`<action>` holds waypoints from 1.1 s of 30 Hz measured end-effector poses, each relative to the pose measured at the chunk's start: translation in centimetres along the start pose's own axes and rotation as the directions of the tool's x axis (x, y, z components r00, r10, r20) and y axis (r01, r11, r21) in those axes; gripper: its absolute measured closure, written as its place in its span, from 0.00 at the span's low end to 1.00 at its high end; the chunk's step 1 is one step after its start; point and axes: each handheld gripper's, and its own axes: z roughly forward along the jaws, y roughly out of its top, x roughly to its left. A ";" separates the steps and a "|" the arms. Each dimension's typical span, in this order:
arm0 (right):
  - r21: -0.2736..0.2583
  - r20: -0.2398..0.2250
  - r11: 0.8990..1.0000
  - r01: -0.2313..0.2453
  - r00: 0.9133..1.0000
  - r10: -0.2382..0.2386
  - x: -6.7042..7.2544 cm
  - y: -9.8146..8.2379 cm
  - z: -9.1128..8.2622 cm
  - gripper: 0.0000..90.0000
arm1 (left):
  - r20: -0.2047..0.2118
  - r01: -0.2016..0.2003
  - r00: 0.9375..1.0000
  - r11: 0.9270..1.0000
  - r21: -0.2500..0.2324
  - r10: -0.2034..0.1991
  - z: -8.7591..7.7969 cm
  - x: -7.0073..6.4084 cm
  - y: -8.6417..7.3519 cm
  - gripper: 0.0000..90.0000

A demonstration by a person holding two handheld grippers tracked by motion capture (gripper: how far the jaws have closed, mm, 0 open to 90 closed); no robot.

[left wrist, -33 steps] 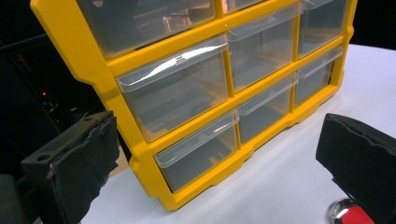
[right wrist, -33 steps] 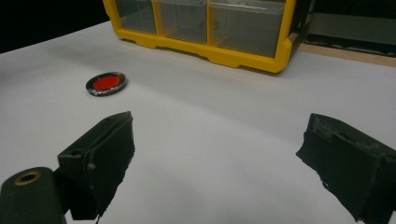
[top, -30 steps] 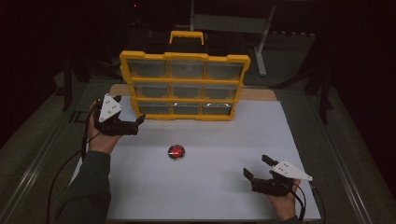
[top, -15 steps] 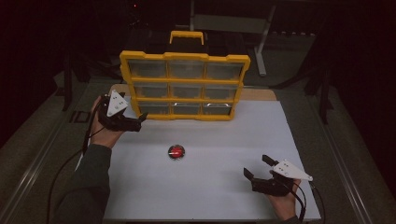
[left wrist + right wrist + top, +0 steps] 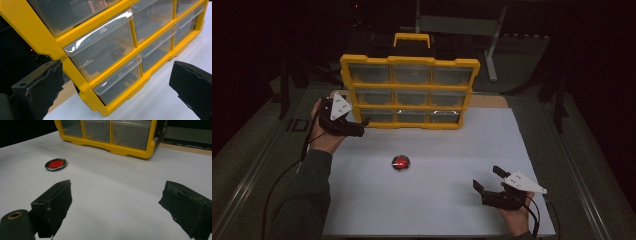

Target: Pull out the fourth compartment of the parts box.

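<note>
Drawer cabinet (image 5: 409, 92), yellow-framed with three rows of clear plastic drawers and a carry handle on top, stands upright at the far edge of the white table (image 5: 452, 150), nearer its far-left corner; the left gripper (image 5: 360, 125) hovers just beside the cabinet's lower-left corner with its jaws spread and nothing between them, facing the bottom-left drawer (image 5: 120, 82); a small dark item lies in the drawer above it; the right gripper (image 5: 488, 181) sits near the table's near-right corner, jaws apart and empty; a round red disc (image 5: 401, 162) with a dark rim lies flat mid-table, well apart from both.
</note>
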 end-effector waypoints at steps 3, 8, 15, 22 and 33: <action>0.000 0.001 1.000 0.002 1.000 -0.002 0.0 0.0 0.0 0.10 | -0.002 -0.014 1.000 1.000 0.012 0.014 0.2 0.1 0.2 0.00; 0.003 0.002 1.000 0.000 1.000 0.000 0.0 0.0 0.0 0.10 | -0.009 -0.039 0.999 0.999 0.019 0.039 0.6 0.1 0.8 0.00; 0.002 0.004 1.000 0.001 1.000 -0.001 -0.1 0.0 0.0 0.10 | -0.030 -0.099 0.994 0.994 0.053 0.101 1.4 -0.2 1.3 0.00; 0.002 0.004 1.000 0.000 1.000 0.000 -0.1 0.0 0.0 0.10 | -0.040 -0.155 0.987 0.985 0.076 0.158 2.0 -0.7 1.8 0.00; 0.005 0.006 1.000 0.001 1.000 -0.002 -0.1 0.0 0.0 0.10 | -0.073 -0.241 0.965 0.963 0.118 0.250 3.0 -1.5 1.9 0.00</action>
